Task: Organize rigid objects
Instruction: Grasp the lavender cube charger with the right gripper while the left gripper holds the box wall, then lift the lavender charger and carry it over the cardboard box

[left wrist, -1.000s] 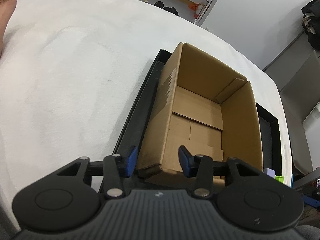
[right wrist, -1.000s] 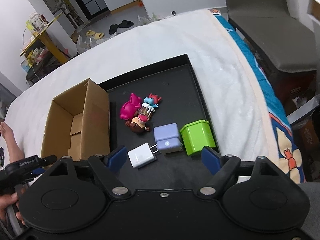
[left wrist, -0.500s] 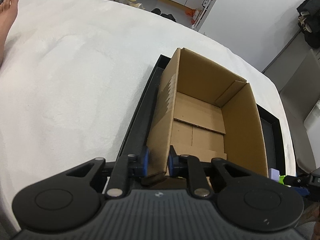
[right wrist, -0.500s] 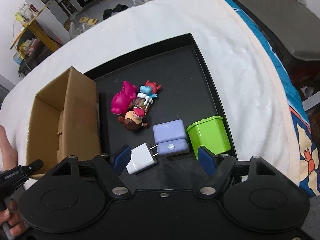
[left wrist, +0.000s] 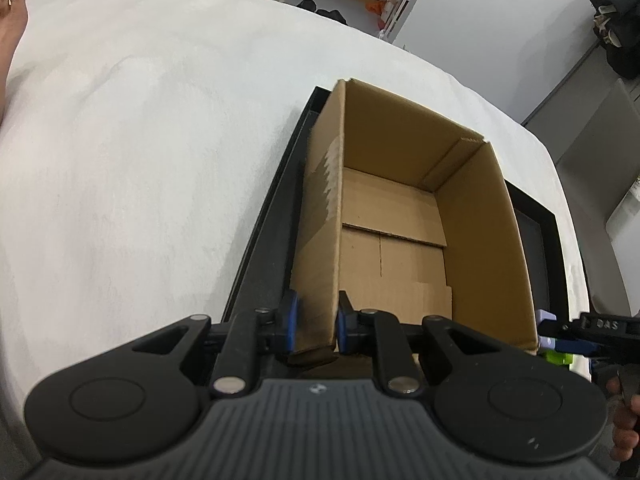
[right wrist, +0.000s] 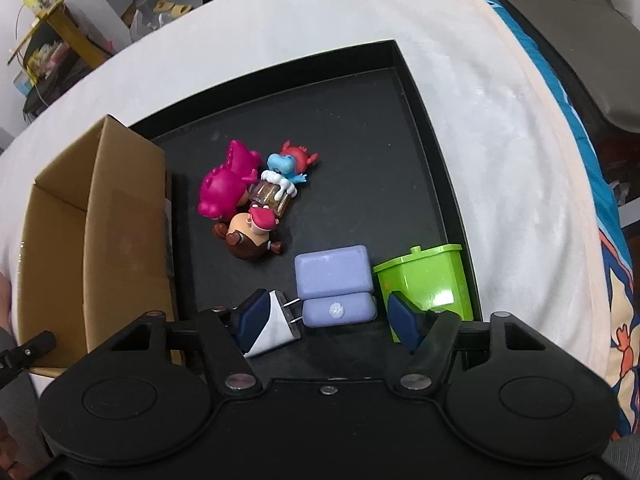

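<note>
An open, empty cardboard box (left wrist: 400, 216) stands at the left end of a black tray (right wrist: 432, 128). My left gripper (left wrist: 314, 328) is shut on the box's near left wall. In the right wrist view the box (right wrist: 100, 216) is at the left. On the tray lie a pink dinosaur toy (right wrist: 224, 188), a blue and red creature (right wrist: 288, 160), a brown figure with a red cap (right wrist: 252, 236), a lavender case (right wrist: 334, 284), a white plug charger (right wrist: 272, 324) and a green toy bin (right wrist: 428, 280). My right gripper (right wrist: 326, 320) is open, low over the lavender case, its fingers either side of it.
The tray lies on a white blanket (left wrist: 140, 140) covering a bed. A bare foot (left wrist: 12, 4) shows at the far left edge. A grey chair (right wrist: 568, 20) stands beyond the bed's right side. Shelves and floor clutter lie behind.
My left gripper closed on the box's near left wall. My right gripper moved down and forward until its fingers straddle the lavender case.
</note>
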A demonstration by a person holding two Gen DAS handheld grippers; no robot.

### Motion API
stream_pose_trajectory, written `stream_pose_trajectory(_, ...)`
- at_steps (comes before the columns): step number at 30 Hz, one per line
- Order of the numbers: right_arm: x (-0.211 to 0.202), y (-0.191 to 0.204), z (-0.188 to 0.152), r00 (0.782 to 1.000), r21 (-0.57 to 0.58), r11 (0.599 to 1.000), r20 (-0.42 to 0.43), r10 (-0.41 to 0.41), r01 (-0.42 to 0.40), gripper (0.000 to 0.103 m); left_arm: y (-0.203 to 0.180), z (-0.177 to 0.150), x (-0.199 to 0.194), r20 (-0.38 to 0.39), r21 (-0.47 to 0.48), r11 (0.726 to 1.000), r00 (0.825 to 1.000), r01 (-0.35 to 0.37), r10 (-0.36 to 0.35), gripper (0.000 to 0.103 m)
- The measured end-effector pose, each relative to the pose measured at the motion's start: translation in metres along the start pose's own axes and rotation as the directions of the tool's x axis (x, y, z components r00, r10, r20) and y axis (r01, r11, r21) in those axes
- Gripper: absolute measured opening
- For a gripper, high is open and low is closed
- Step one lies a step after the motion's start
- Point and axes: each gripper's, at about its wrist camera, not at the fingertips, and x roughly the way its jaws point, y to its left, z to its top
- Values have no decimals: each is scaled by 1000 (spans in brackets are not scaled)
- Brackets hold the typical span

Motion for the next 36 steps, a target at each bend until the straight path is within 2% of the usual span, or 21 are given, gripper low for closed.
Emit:
stream_pose_trajectory(6,14,8,1,1000,-30,999,-15,-25,25,58,-3,-2,-1,-17,8,1000,1000,3,-3,18)
stream_pose_trajectory(7,16,9,1,999,-32,999,-22,-31,30,54,-3,-5,-2,-17,10,1000,1000,5,-4,18)
stream_pose_trajectory(8,19,9,0,998,-35,998,-26,-48,47,45,-2,-6,-2,-16,9,1000,1000,7,-6,18)
stream_pose_trajectory(14,16,5,-3,999,-36,998,-24,-47,46,43,0,-7,-5,-24,6,1000,1000,6,-6,18)
stream_pose_trajectory(21,2,8,-7,1000,-47,999,-6,-19,18,43,-3,-8,-4,5,45,999,1000,1,-1,18)
stream_pose_trajectory(36,-52,28,-4,997,-92,995,64,51,-45,43,1,-11,-7,16,72,997,999,27,-28,17)
